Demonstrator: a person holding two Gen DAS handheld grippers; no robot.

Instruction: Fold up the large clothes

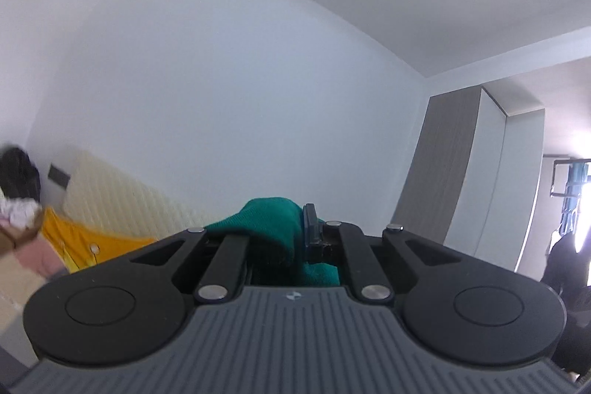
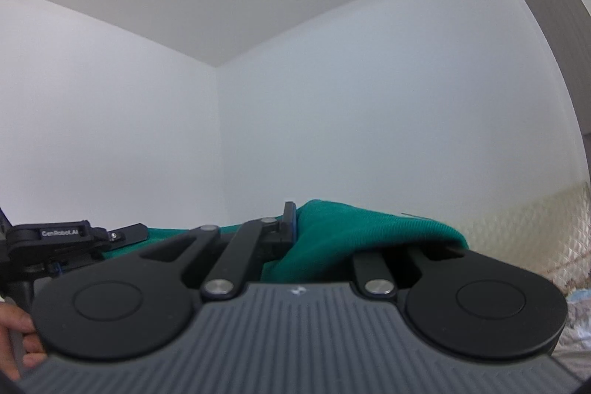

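While both point at white walls (tilted upward), left gripper [image 1: 301, 228] and right gripper [image 2: 291, 224] jaws pinch the green garment [image 2: 354, 231].

Garment [image 2: 332, 231] in both tongs, headboard [image 1: 122, 194] behind.

A teal-green garment [image 1: 273, 228] bunches at lower centre of both wrist views, against the black linkages and ribbed grey body of the left gripper [image 1: 301, 231] and right gripper [image 2: 291, 228]. White walls [image 1: 221, 91] fill the frames. At lower left, a cream diamond-quilted headboard [image 1: 125, 198] backs a yellow cloth [image 1: 70, 242]; a grey-and-white wardrobe [image 1: 469, 180] stands right.
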